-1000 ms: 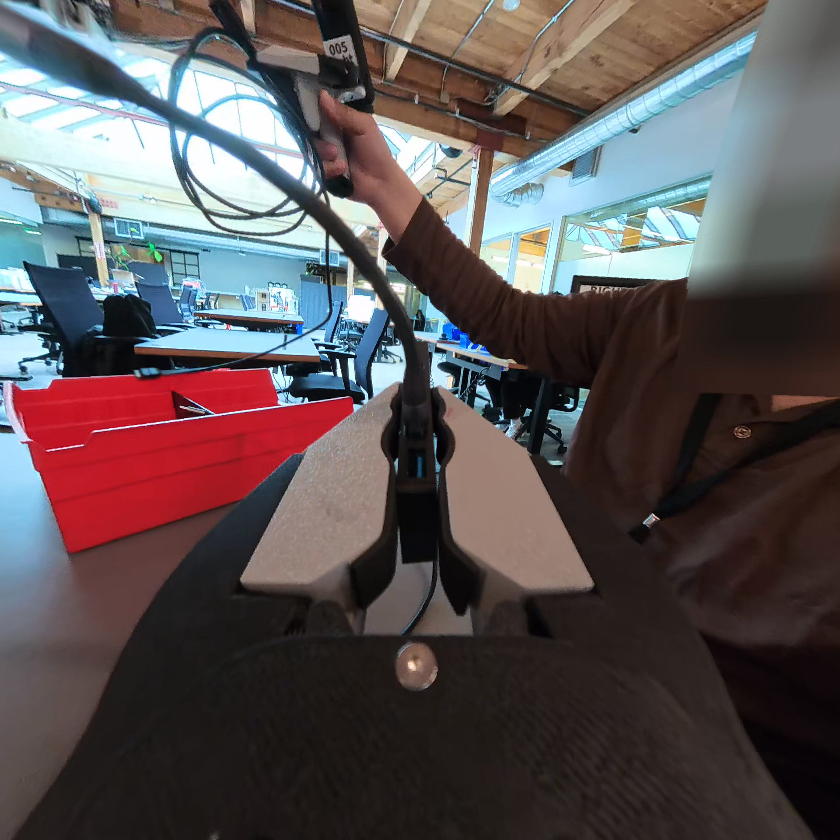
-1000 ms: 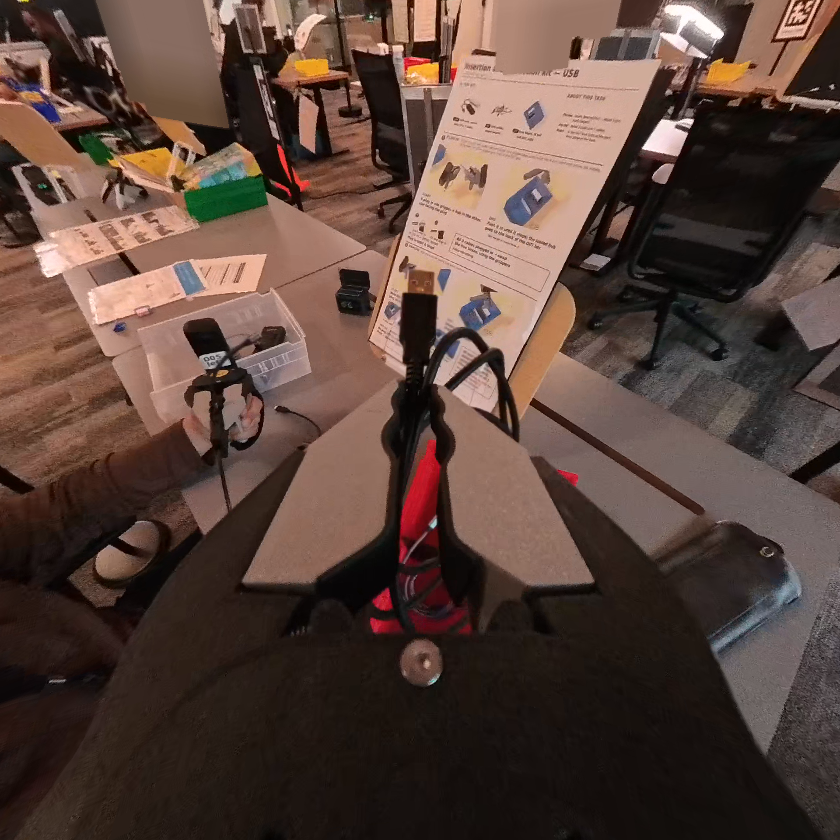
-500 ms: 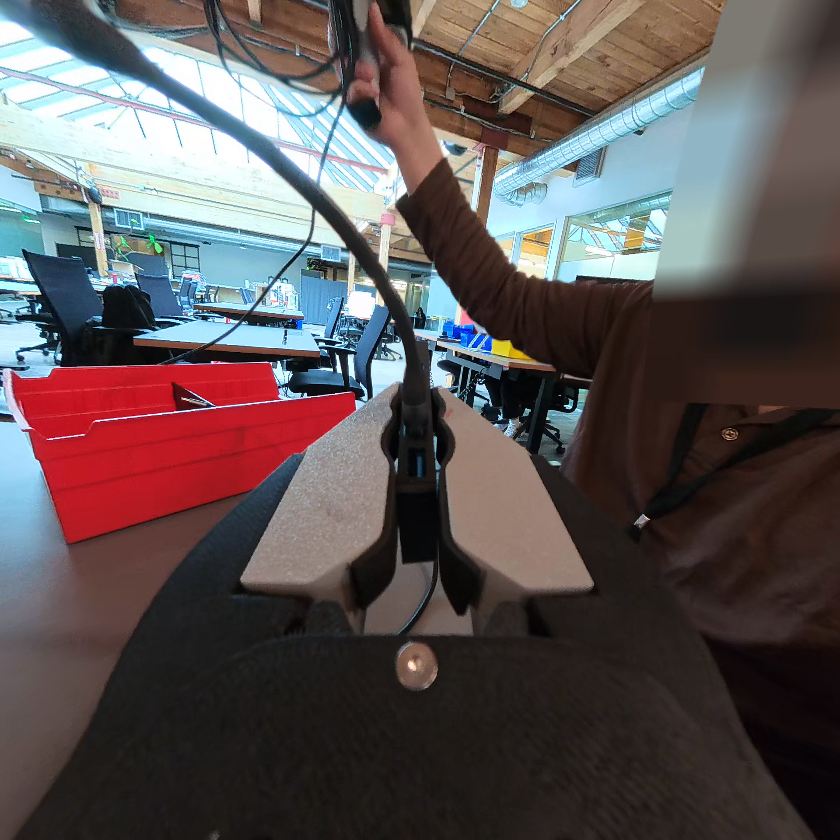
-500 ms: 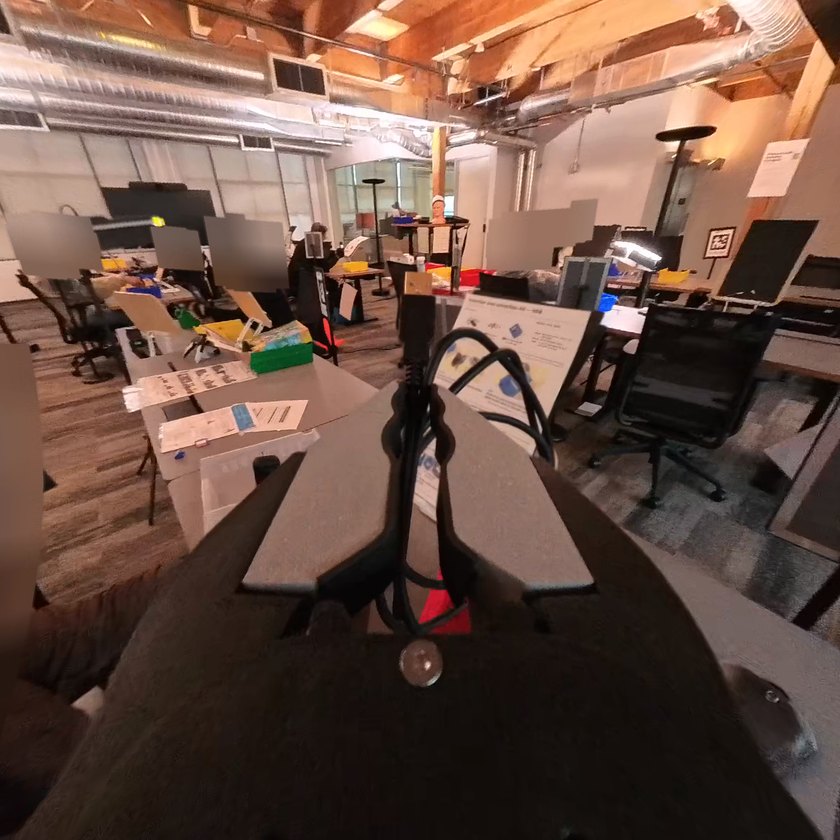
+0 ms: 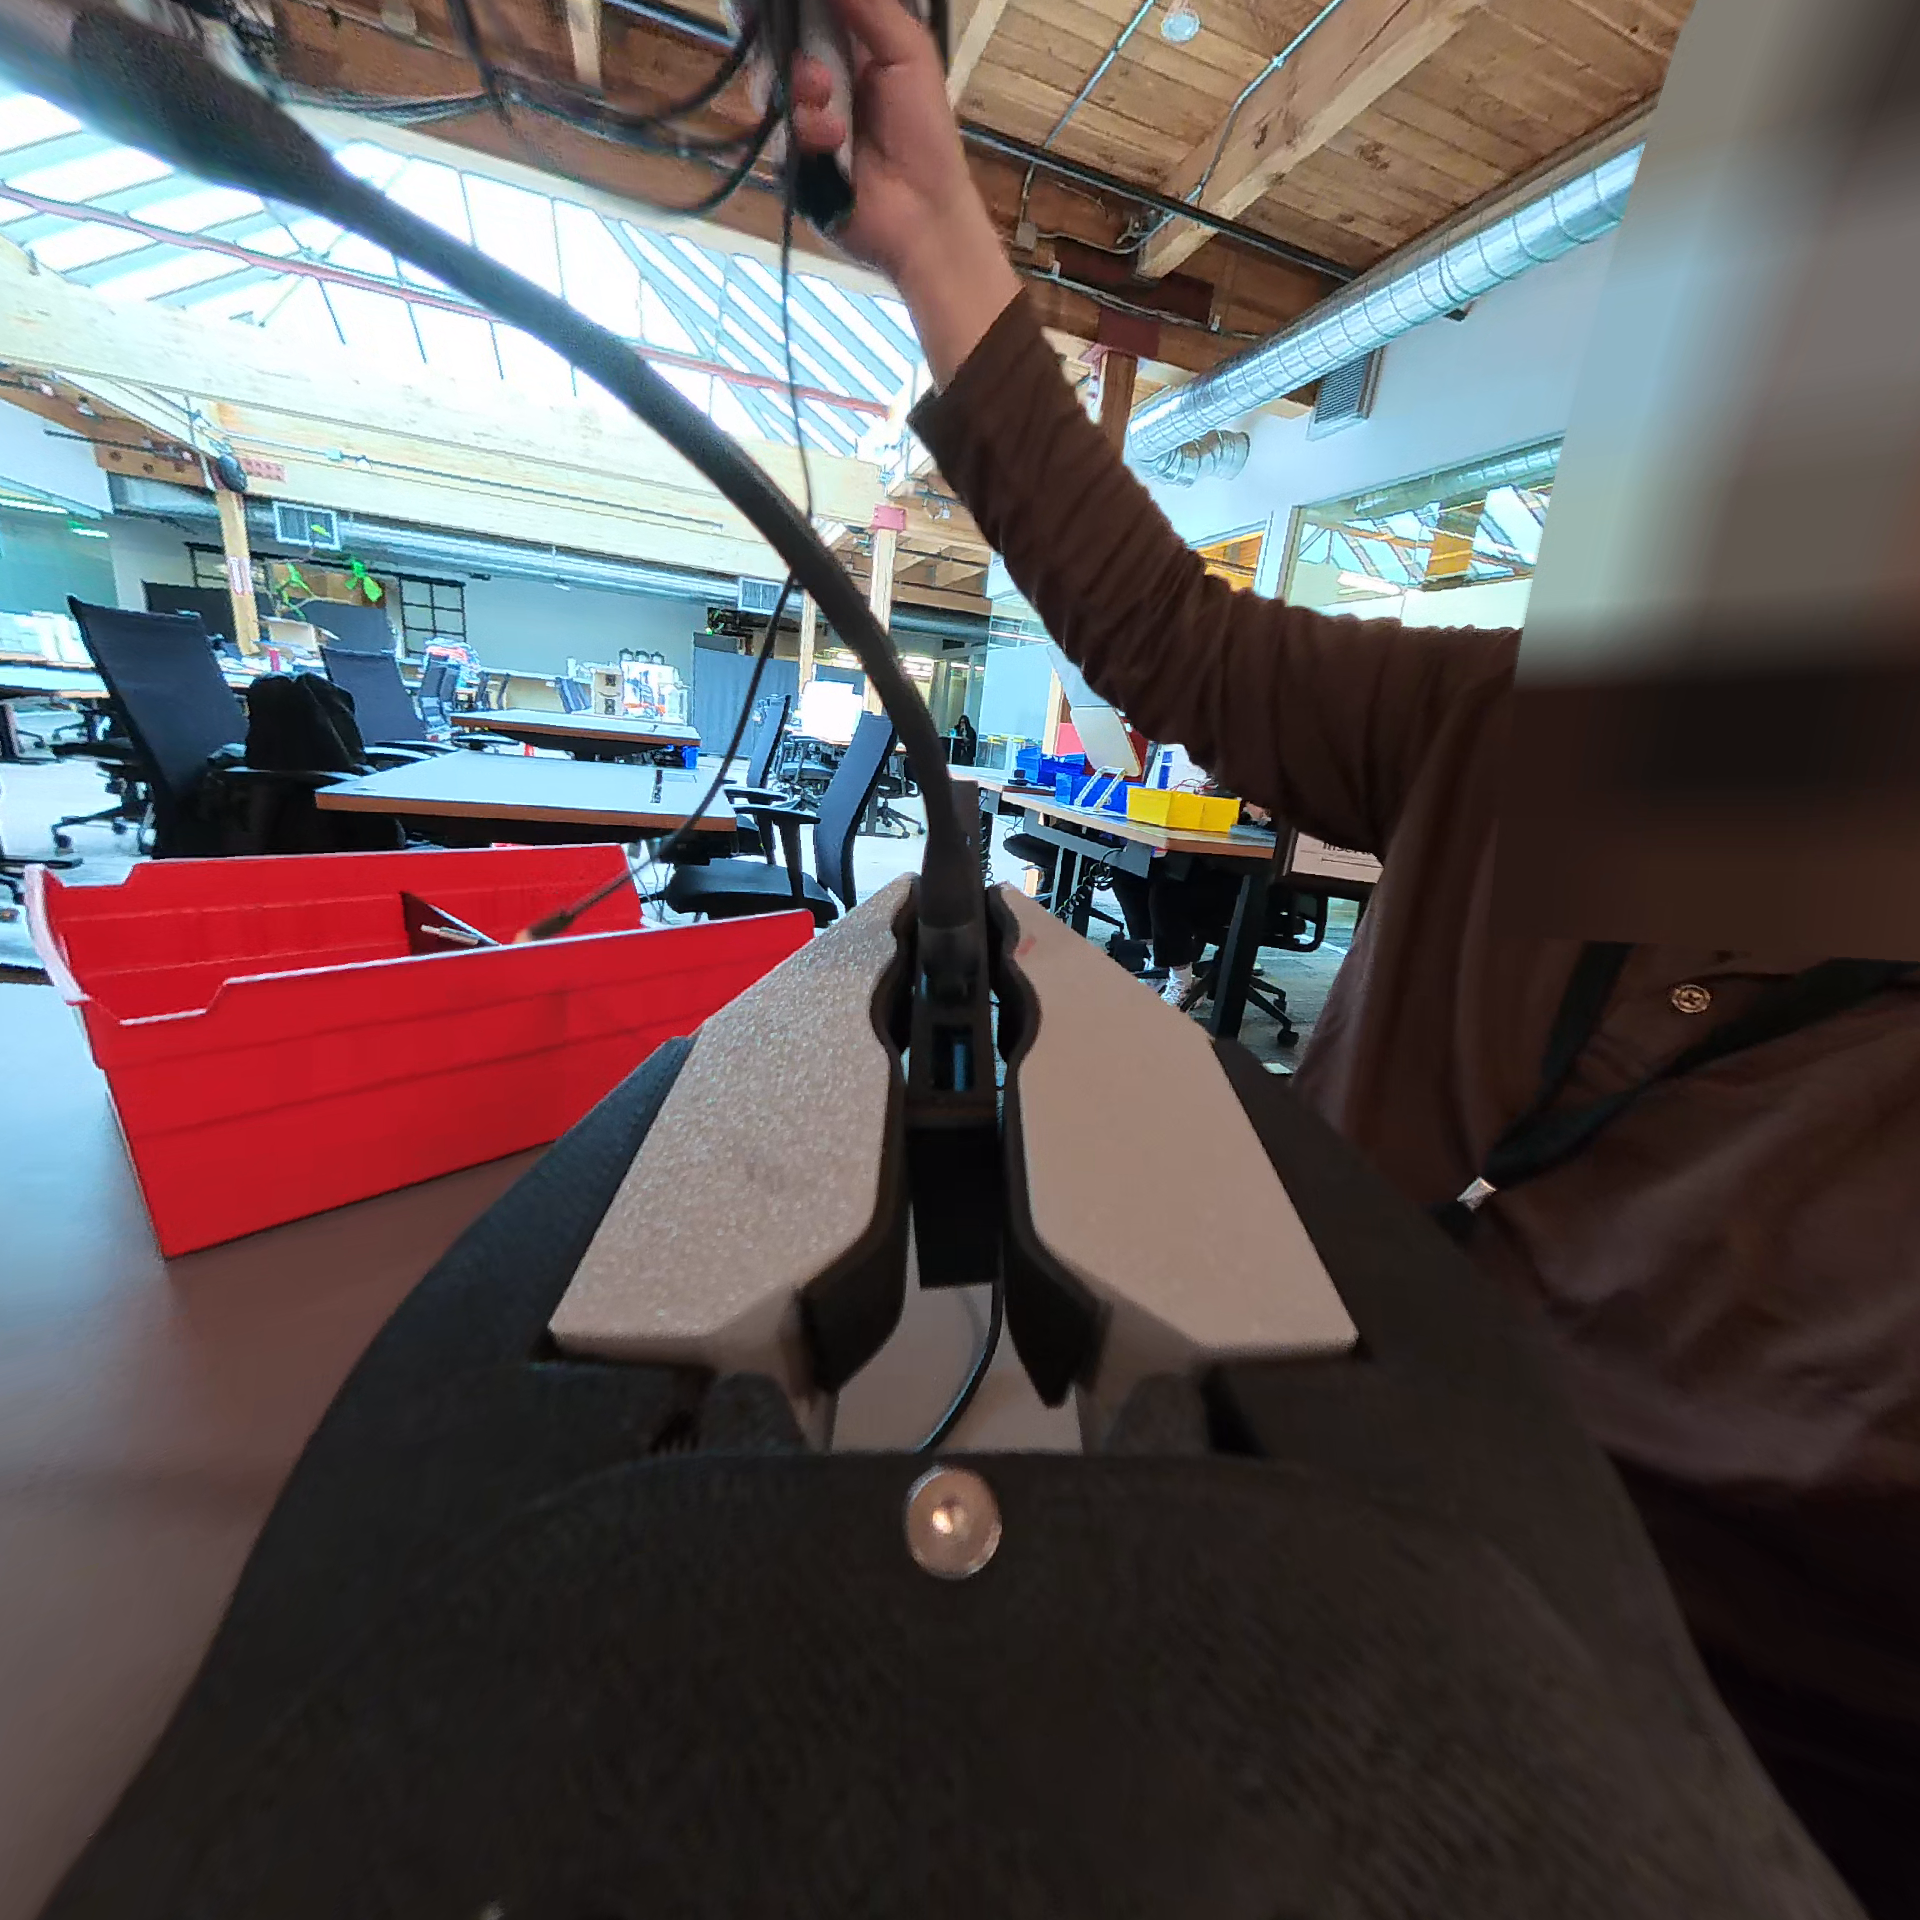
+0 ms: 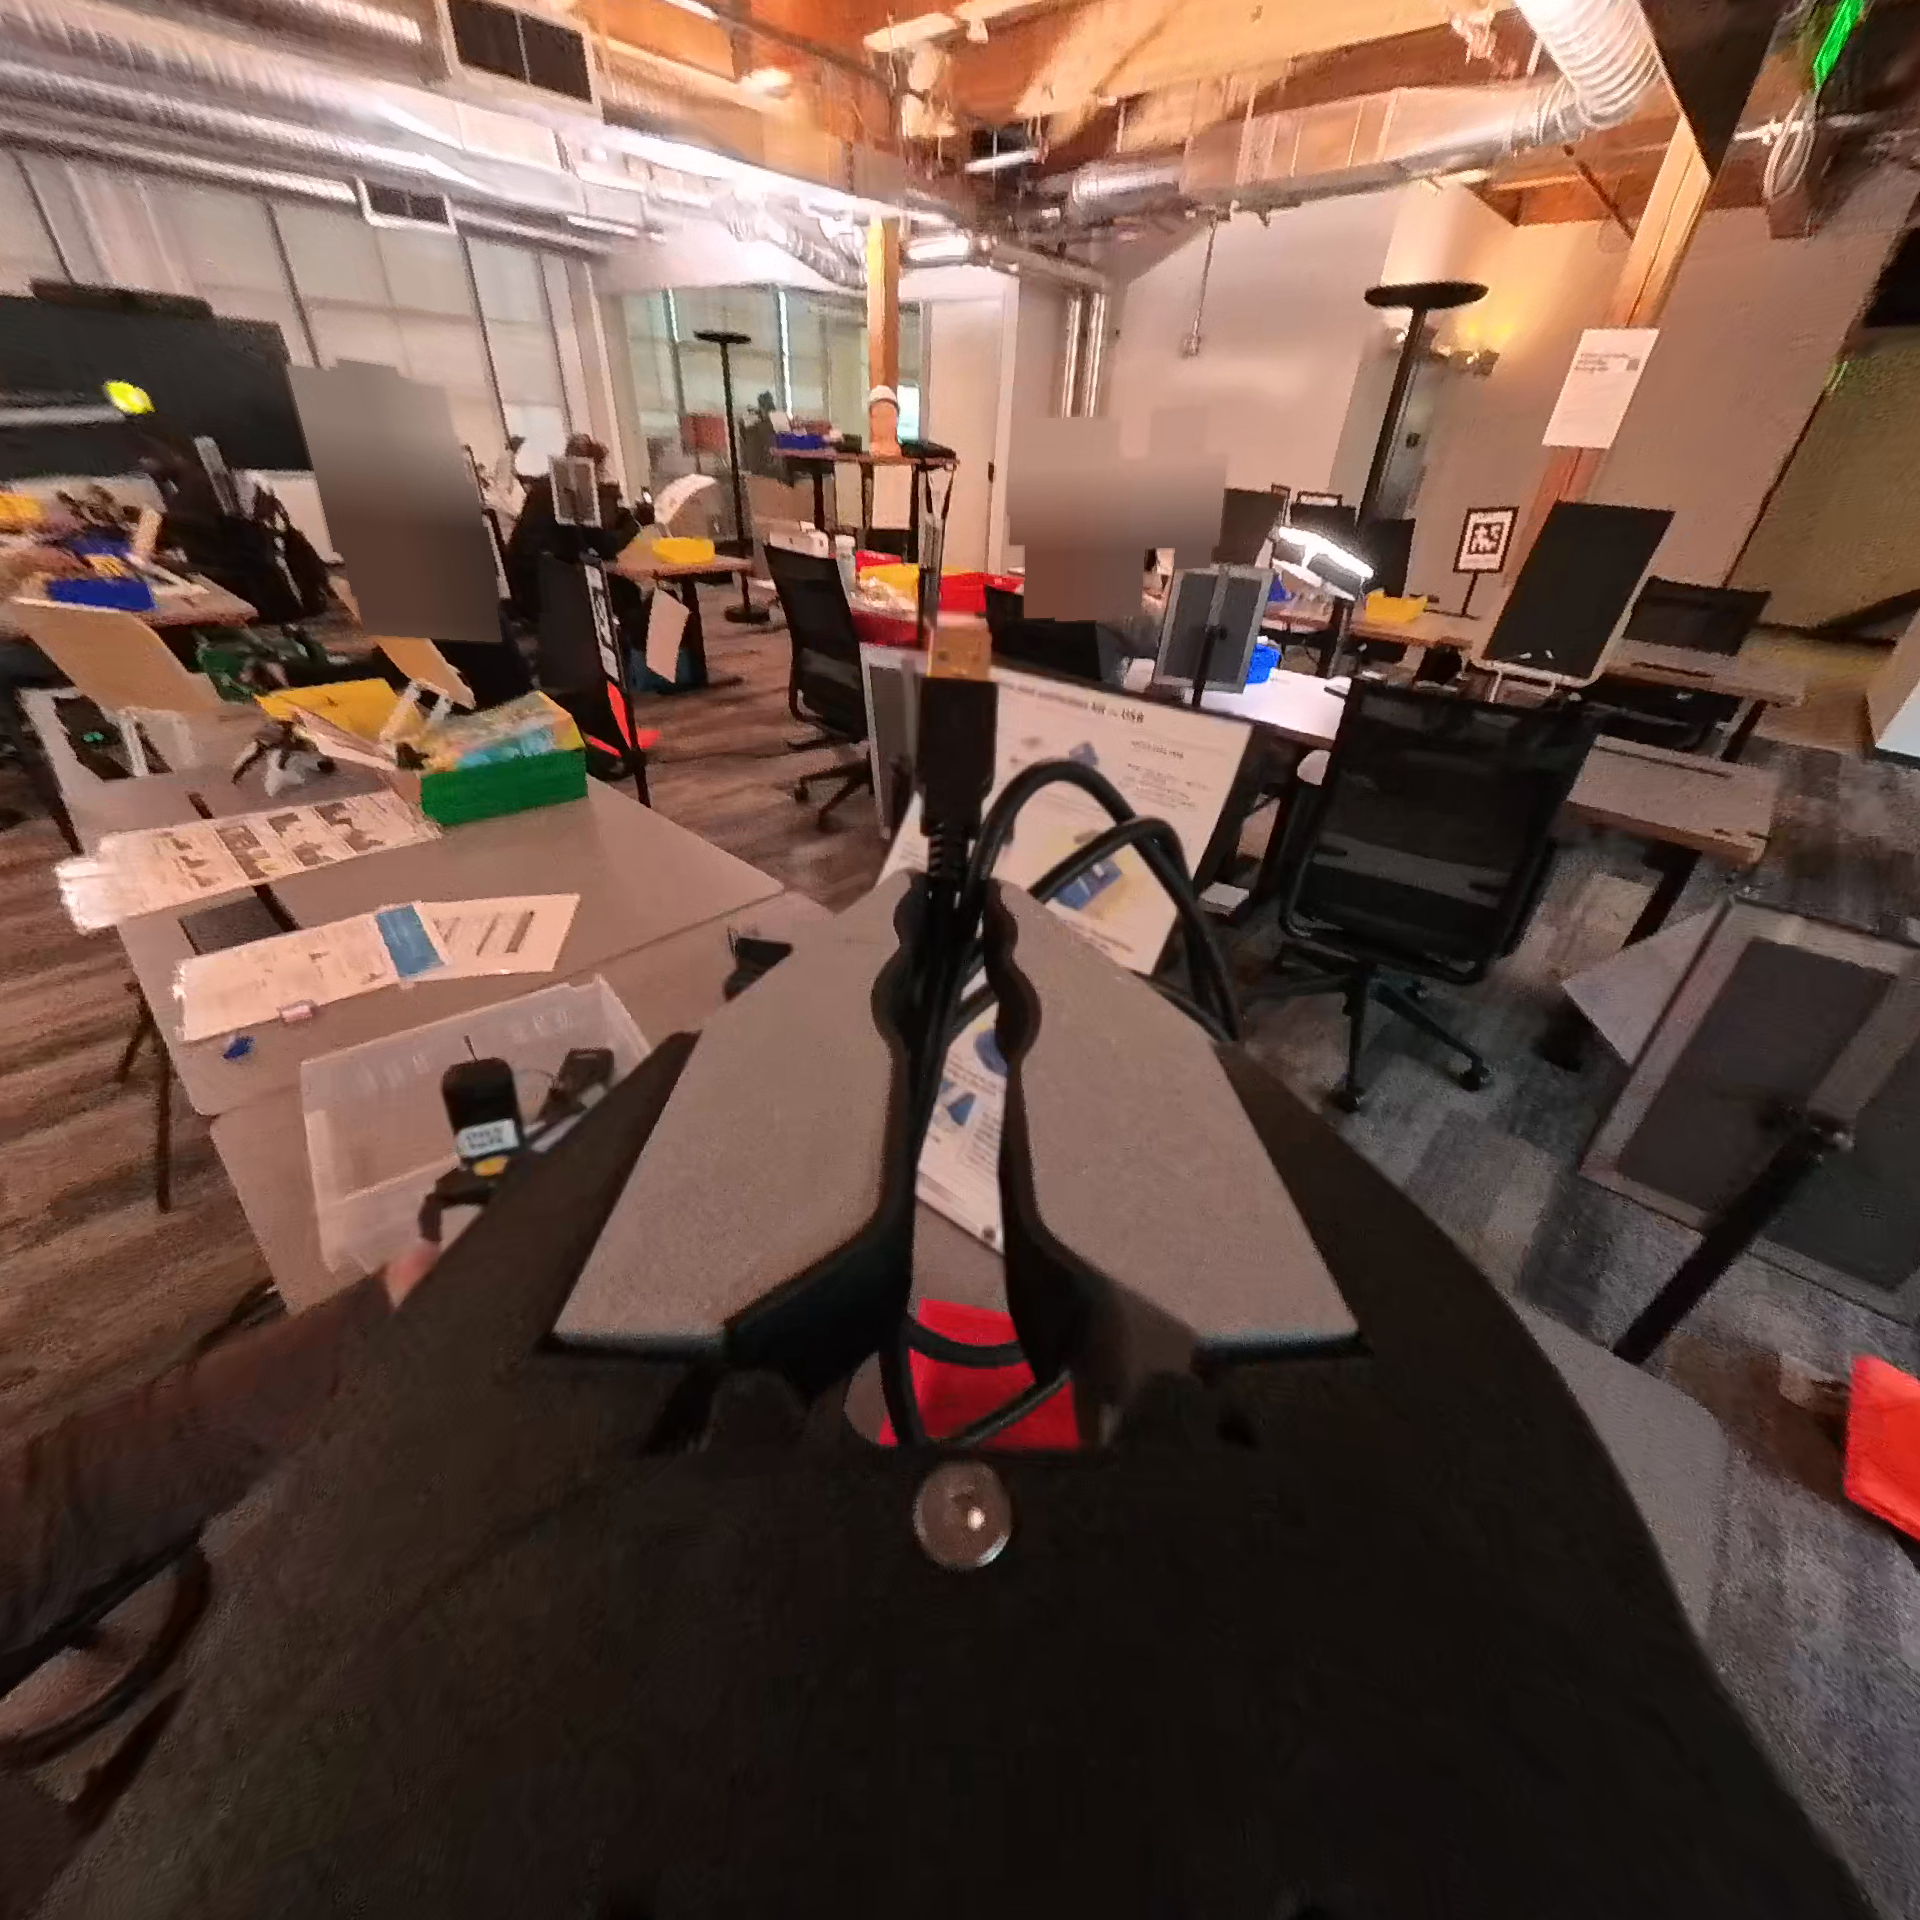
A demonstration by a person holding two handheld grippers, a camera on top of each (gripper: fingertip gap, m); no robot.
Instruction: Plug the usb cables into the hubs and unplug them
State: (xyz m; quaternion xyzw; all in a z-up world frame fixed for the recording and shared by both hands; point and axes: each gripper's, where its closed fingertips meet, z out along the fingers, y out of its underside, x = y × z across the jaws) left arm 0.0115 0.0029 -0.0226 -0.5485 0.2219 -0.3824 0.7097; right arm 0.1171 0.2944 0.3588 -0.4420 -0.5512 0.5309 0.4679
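My left gripper (image 5: 951, 925) is shut on a black hub (image 5: 948, 1132) with a blue port showing between the fingers. The hub's thick black lead (image 5: 582, 322) arcs up and off to the upper left. My right gripper (image 6: 951, 904) is shut on a black USB cable (image 6: 1122, 842), just below its plug (image 6: 956, 675), which points up and forward. The cable loops to the right of the fingers. In the left wrist view a hand (image 5: 894, 156) holds the right gripper high at the top edge, and the thin cable (image 5: 769, 582) hangs down from it toward the red bin.
A red bin (image 5: 416, 1039) stands on the dark table (image 5: 156, 1403) to the left. The right wrist view shows a clear plastic box (image 6: 416, 1101), an instruction board (image 6: 1122, 790), papers (image 6: 374, 956) and office chairs (image 6: 1434, 831). The person's brown-sleeved arm (image 5: 1195, 644) crosses on the right. One gripper's finger ends stand about 50 cm off the other's.
The right gripper has gone up and tilted upward with the cable; its view swung from the table to the room. The hanging cable end swung to the red bin. The left gripper stays put.
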